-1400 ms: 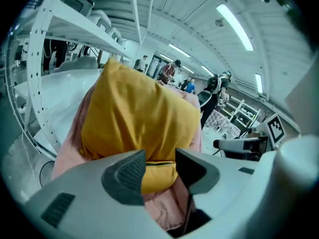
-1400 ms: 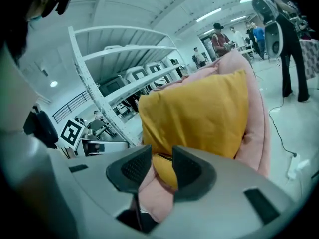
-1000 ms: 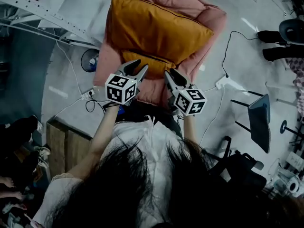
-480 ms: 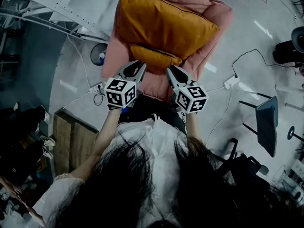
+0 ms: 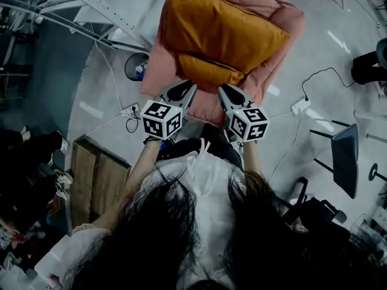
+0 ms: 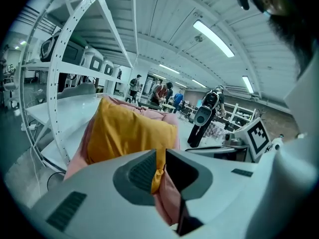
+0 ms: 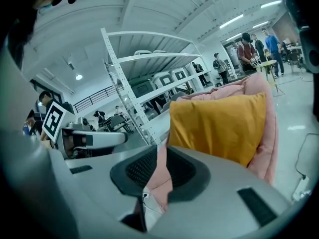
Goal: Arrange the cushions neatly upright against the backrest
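Observation:
A big orange cushion [image 5: 225, 30] lies on a thick pink cushion [image 5: 279, 18] in the head view, with a smaller orange fold [image 5: 208, 71] at its near edge. My left gripper [image 5: 188, 89] is at that near edge, shut on the orange cushion's [image 6: 124, 133] hem, with pink fabric [image 6: 167, 195] bunched just below the pads. My right gripper [image 5: 225, 90] sits beside it to the right. Its jaws are closing with the pink cushion's [image 7: 159, 178] edge pinched between the pads. In the right gripper view the orange cushion [image 7: 219, 123] stands up beyond the jaws.
A round fan [image 5: 136, 66] and cables lie on the floor left of the cushions. A power strip [image 5: 299, 106] lies to the right, a dark chair [image 5: 343, 157] beyond it. A wooden crate [image 5: 100, 180] is near left, white rack beams [image 5: 91, 5] far left. People stand in the background.
Both grippers have gone from open to closed on the cushions' near edge. The cushions sit higher and further right in the head view.

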Available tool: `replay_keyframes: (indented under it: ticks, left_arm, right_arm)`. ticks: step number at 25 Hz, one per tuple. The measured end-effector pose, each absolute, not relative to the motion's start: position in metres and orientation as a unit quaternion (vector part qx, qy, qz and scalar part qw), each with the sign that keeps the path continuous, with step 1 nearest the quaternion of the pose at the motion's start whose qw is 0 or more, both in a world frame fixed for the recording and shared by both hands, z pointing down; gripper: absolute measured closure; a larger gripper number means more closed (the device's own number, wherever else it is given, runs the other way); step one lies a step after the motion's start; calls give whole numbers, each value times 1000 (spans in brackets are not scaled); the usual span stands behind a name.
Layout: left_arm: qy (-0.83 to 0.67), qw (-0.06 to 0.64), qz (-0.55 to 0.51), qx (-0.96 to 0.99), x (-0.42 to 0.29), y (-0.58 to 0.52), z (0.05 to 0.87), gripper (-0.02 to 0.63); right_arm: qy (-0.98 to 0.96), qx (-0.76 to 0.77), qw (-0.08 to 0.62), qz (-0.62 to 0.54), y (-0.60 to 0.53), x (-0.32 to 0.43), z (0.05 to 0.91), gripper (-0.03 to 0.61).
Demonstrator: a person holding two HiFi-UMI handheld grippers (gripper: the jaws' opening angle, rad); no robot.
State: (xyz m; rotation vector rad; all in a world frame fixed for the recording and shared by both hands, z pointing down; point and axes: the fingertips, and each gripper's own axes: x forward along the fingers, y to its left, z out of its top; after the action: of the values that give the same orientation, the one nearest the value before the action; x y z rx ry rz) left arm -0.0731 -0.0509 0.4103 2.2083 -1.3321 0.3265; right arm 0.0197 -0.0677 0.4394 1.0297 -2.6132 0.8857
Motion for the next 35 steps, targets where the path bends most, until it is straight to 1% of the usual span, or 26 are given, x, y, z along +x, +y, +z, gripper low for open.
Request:
replay_keyframes:
  ticks: [5,11,19,24,29,35]
  left_arm:
    - [-490,255,128,824,-102,-3,409,543]
    - [-477,254,116,833,-135,66,403,544]
    - [-458,241,126,846,-159,150,404,545]
    - [-454,247,112,849,-157,178,403,543]
    - [-453,244,97,852,-149,188,393,543]
    - [-458,239,98,851,-138,202,386,545]
  right_arm:
    - [-887,348,101,285,-31,-14,429,508]
    - [-889,350,105,277,39,-56,420,508]
    - [-881,367,108,278,124,-82,417,509]
    - [-883,366,123,266,158,-82,412,509]
    - [-886,365,130,255,170,-76,404,509]
    - [-892,356,124,250,187,-67,395,509]
